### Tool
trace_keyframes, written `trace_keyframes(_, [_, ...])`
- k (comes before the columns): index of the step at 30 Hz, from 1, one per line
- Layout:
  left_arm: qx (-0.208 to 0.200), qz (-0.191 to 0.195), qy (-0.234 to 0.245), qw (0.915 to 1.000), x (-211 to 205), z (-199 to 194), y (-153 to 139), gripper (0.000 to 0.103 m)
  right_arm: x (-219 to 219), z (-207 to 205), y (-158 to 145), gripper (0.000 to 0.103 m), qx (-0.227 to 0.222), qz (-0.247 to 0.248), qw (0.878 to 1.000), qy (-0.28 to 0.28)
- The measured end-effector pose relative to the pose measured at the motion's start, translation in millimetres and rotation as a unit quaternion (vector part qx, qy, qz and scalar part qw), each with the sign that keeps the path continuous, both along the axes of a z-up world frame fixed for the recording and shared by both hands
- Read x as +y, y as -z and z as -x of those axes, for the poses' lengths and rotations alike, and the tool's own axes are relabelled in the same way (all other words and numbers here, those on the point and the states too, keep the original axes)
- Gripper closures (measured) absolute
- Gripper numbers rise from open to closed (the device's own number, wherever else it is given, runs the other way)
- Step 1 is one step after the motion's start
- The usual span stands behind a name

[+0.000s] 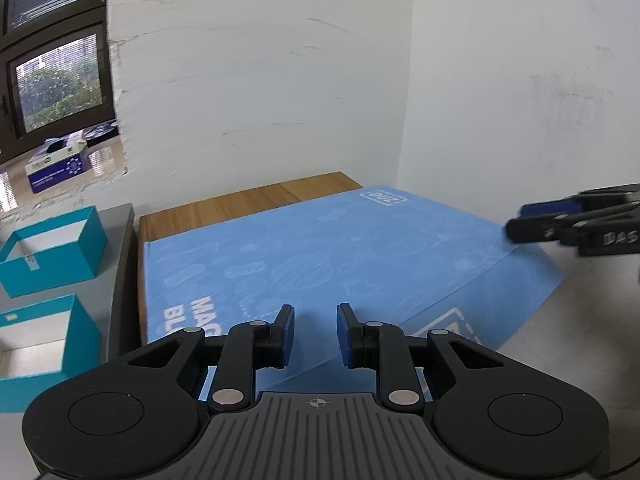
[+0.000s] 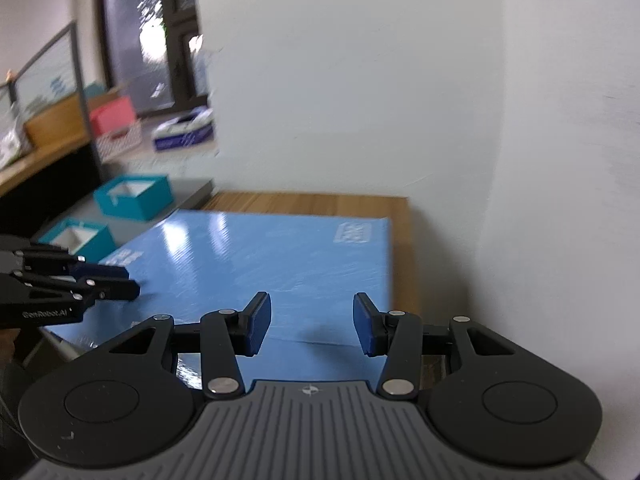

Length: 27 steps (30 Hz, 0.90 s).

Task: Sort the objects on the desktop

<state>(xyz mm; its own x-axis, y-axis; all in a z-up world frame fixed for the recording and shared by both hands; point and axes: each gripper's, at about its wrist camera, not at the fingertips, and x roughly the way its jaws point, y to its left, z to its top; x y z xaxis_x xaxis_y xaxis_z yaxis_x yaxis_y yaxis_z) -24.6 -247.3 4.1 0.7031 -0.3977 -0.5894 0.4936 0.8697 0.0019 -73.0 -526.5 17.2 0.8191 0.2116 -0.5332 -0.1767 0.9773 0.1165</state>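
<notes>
Blue and glossy, the flat box (image 2: 280,264) fills the frame's centre. Both the left gripper (image 1: 316,330) and right gripper (image 2: 312,326) hover spread, empty; the teal boxes (image 1: 52,248) (upper left) seem the destination, so approach level.

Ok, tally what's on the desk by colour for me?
Teal boxes, open: 2
Blue mat: 1
Total: 3
Both the left gripper and the right gripper are open and hold nothing.
</notes>
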Motion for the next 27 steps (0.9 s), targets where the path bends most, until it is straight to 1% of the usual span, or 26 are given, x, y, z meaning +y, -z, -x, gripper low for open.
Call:
trace_keyframes(2, [-0.001,-0.006,0.005,1.0000,-6.4,-1.2,-0.5,0.078,-12.8,14.6,-2.4,0.052,-0.014,-0.003,1.000,0.016])
trace_keyframes(5, [-0.009,-0.023,0.015,0.9996,-19.9,-1.8,-1.2,0.079,-30.2,39.7,0.1,0.052,-0.031,0.012,0.999,0.039])
trace_keyframes(7, [-0.011,-0.030,0.021,0.9993,-27.5,-3.2,-1.9,0.079,-42.3,55.8,7.2,0.052,-0.032,0.009,0.998,0.050])
trace_keyframes(10, [-0.013,-0.041,0.033,0.9985,-40.4,-4.2,-2.9,0.079,-57.0,73.2,23.6,0.052,-0.024,-0.011,0.998,0.056])
trace_keyframes(14, [-0.020,-0.057,0.047,0.9971,-56.3,-2.6,-3.8,0.079,-63.2,79.8,49.9,0.052,-0.003,-0.024,0.998,0.066])
trace_keyframes(16, [-0.029,-0.074,0.055,0.9953,-66.8,-0.1,-4.2,0.079,-62.9,77.0,63.1,0.052,0.004,-0.033,0.997,0.071])
trace_keyframes(18, [-0.033,-0.085,0.061,0.9939,-76.2,1.4,-4.9,0.080,-58.1,70.9,75.1,0.052,0.003,-0.039,0.997,0.065])
trace_keyframes(20, [-0.036,-0.094,0.068,0.9925,-84.9,3.3,-5.9,0.080,-51.1,64.4,83.5,0.052,-0.008,-0.036,0.997,0.067])
trace_keyframes(21, [-0.038,-0.099,0.071,0.9918,-88.9,4.3,-6.4,0.080,-47.4,60.1,87.3,0.053,-0.015,-0.036,0.997,0.068])
trace_keyframes(22, [-0.040,-0.104,0.073,0.9911,-92.3,5.4,-6.8,0.080,-44.9,56.2,89.8,0.059,-0.022,-0.038,0.997,0.070])
trace_keyframes(23, [-0.041,-0.106,0.074,0.9907,-94.7,6.5,-7.2,0.080,-43.1,52.4,91.7,0.061,-0.029,-0.041,0.996,0.071])
trace_keyframes(25, [-0.041,-0.110,0.075,0.9902,-97.8,8.2,-7.6,0.080,-40.7,44.5,94.1,0.077,-0.037,-0.048,0.996,0.072])
trace_keyframes(27, [-0.041,-0.111,0.074,0.9901,-98.2,8.6,-7.7,0.080,-39.5,39.7,94.3,0.087,-0.043,-0.055,0.995,0.070])
